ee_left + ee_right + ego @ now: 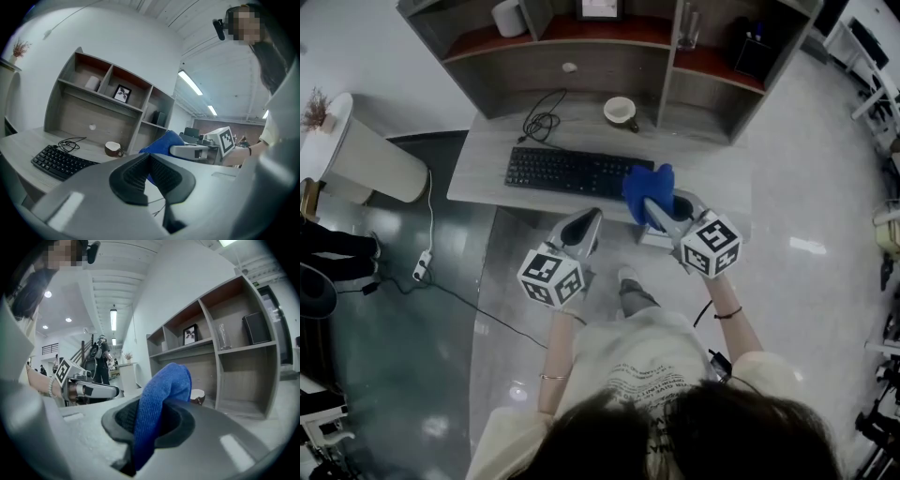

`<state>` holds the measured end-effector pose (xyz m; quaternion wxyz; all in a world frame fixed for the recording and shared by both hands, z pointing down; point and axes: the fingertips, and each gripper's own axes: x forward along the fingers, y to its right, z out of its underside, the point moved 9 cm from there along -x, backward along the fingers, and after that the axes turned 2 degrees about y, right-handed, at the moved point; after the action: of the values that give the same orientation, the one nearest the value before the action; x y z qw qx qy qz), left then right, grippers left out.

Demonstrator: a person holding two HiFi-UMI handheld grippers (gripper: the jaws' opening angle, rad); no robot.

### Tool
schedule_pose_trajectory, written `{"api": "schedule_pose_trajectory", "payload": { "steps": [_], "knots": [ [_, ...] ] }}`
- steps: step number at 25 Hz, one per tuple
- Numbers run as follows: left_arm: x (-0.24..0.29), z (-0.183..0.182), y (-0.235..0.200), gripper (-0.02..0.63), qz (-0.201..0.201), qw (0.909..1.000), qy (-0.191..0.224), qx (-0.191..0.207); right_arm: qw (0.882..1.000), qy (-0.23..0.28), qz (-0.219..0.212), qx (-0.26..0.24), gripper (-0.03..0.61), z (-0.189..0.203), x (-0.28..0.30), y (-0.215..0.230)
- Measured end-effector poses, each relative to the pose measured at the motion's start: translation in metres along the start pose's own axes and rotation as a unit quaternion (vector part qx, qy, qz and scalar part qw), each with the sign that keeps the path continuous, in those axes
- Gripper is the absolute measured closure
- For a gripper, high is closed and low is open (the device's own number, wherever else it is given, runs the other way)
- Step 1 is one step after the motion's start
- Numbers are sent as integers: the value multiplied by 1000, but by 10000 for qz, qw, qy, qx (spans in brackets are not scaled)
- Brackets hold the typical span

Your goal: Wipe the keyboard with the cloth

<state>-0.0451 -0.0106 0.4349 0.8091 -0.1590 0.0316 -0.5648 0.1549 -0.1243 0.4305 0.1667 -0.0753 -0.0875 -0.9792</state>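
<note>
- Head view: a black keyboard (572,172) lies on the grey surface (483,173), in front of a shelf unit (581,66).
- The blue cloth (645,190) sits bunched at the keyboard's right end. It is pinched in the right claw (654,208), which is clamped tight on it.
- The left claw (589,220) hovers in front of the keyboard's near edge, toward its right half and clear of the keys.
- A cup (620,111) stands behind the keyboard's right half, and a coiled black cable (542,120) lies behind its left half.
- Left gripper view: the claw's two dark ribbed pads (133,176) meet, with nothing between them. The keyboard lies low at the left, the cup stands beyond its far end, and the cloth and right claw are past the keyboard on the right. A small picture frame (122,93) stands on the shelf above the keyboard.
- Right gripper view: a fold of the cloth rises from between the pads, both pressed against it. The cup shows just behind the cloth, which covers the keyboard here. The left claw hangs off to the left.
</note>
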Motion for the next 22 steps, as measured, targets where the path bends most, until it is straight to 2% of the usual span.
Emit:
{"api": "schedule_pose_trajectory", "payload": {
  "steps": [13,22],
  "knots": [
    [61,-4,-33,626,169,9993,-230,-227,9995,-267,158,109,520,1,25,60],
    [93,5,-50,626,261,9974,-491,-453,9980,-575,217,151,520,16,38,92]
  ]
}}
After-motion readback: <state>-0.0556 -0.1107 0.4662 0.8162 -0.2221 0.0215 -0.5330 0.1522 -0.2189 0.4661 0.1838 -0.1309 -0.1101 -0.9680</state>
